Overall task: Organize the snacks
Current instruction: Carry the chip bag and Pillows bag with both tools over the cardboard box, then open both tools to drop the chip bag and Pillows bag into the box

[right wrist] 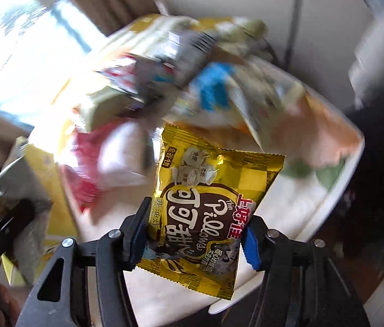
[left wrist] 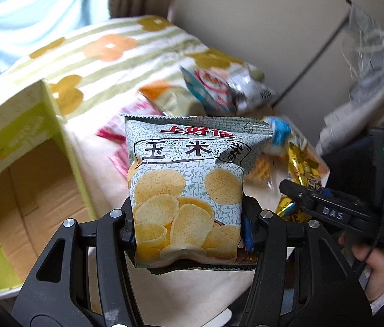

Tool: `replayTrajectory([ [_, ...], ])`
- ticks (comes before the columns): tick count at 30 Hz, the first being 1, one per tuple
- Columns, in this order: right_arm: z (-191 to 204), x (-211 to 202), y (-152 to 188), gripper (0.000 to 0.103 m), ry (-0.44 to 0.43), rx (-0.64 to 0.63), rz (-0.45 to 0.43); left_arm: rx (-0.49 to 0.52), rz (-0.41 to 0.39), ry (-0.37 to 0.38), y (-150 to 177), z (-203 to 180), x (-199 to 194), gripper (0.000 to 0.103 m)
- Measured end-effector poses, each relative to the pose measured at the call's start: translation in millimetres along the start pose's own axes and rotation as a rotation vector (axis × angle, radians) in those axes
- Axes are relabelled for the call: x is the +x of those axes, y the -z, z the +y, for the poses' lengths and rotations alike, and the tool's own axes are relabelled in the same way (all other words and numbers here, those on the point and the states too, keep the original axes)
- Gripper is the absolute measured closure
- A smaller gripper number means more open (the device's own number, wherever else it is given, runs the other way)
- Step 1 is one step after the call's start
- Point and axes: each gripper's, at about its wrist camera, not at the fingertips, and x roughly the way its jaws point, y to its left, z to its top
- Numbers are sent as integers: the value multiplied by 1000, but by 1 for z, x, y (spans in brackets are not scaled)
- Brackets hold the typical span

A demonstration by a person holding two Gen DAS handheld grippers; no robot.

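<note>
The left hand-held gripper (left wrist: 189, 234) clamps a pale green chip bag (left wrist: 185, 188) — round chips printed on it. The right hand-held gripper (right wrist: 196, 241) grips a crinkled gold-and-brown snack packet (right wrist: 208, 207), held upside down.

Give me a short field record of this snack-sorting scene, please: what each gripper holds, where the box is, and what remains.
left gripper: shut on chip bag, held upright
right gripper: shut on gold bag, lifted off the blanket
box: open, left of the chip bag, cardboard floor showing
blanket: striped, floral
loose snacks: still piled on the blanket beyond both bags
</note>
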Motion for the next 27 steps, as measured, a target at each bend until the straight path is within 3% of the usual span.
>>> replayTrajectory([
  [7,77,-37,-42,49,-148,-254,-56,-145,-120,-109,-6,40,-52,53],
  [13,149,-42,-49,49,-267,-463,-59,-275,-180,-245,8,94,-92,53],
  [20,237,-28,-29,49,-400,-637,0,-405,-163,-358,36,170,-111,53],
  [27,307,19,-4,49,-447,-715,105,-471,-103,-404,53,236,-102,53],
])
